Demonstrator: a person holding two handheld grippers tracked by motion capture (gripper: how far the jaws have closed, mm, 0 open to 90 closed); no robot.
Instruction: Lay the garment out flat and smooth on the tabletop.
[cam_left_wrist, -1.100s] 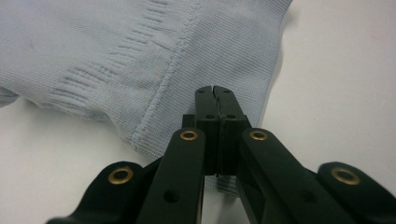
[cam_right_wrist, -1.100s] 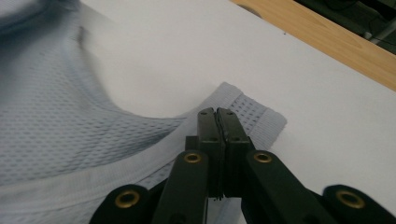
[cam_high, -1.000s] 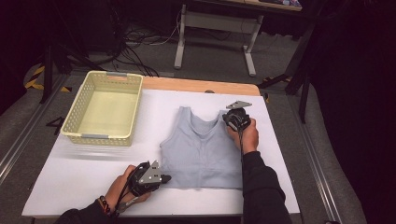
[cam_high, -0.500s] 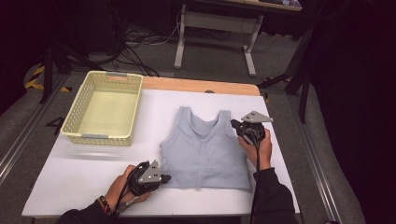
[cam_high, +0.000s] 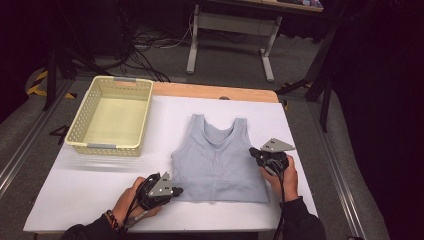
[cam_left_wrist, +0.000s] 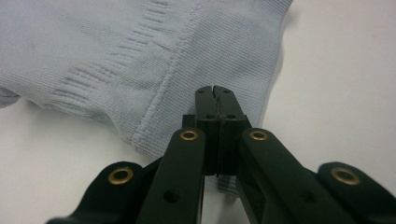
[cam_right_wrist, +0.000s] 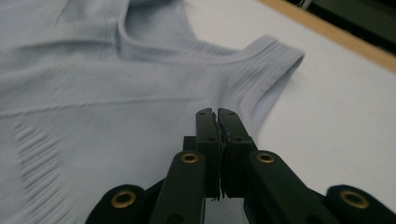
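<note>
Since a second earlier my right tongs had slid from the top's near shoulder strap back toward me along its right side edge; my left tongs hadn't shifted. Right tongs were pressed together with nothing between them, hovering over the armhole region in the right gripper view. Left tongs were also closed tight, tips resting on the ribbed hem band at the bottom left corner; couldn't tell if any fabric was actually pinched. Pale blue-grey knit sleeveless top lay flat, face up, mid tabletop, straps pointing away from me. Pale yellow plastic lattice basket sat empty, well apart at far left.

Risks, my guess: closed tongs just skate over the cloth, so a fold attempt would drag and bunch it. Uneven grab height on the two sides would skew the fold. Thin knit could slip out mid-lift.
</note>
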